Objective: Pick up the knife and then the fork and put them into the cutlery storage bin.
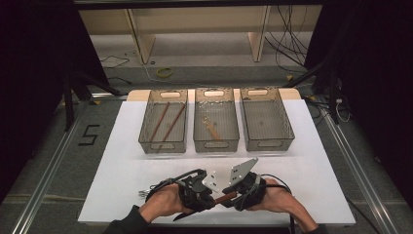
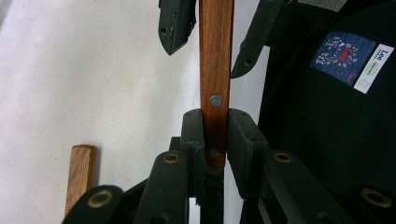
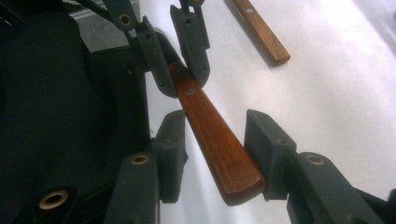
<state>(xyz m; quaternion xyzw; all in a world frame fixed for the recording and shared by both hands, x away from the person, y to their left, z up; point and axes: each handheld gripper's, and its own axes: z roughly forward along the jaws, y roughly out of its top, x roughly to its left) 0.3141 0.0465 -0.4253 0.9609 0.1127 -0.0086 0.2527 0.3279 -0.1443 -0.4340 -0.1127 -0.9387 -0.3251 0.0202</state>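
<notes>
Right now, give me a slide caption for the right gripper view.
Handover: left hand-held gripper clamps the wooden handle; right hand-held gripper straddles its free end.

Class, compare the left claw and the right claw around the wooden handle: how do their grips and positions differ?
The left claw is shut on the brown wooden handle, its pads pressing both faces. The right claw is open, with its jaws standing either side and a gap showing. The left claw grips by the rivets, while the right claw sits near the rounded free end. Both are black and face each other along the same handle.
</notes>
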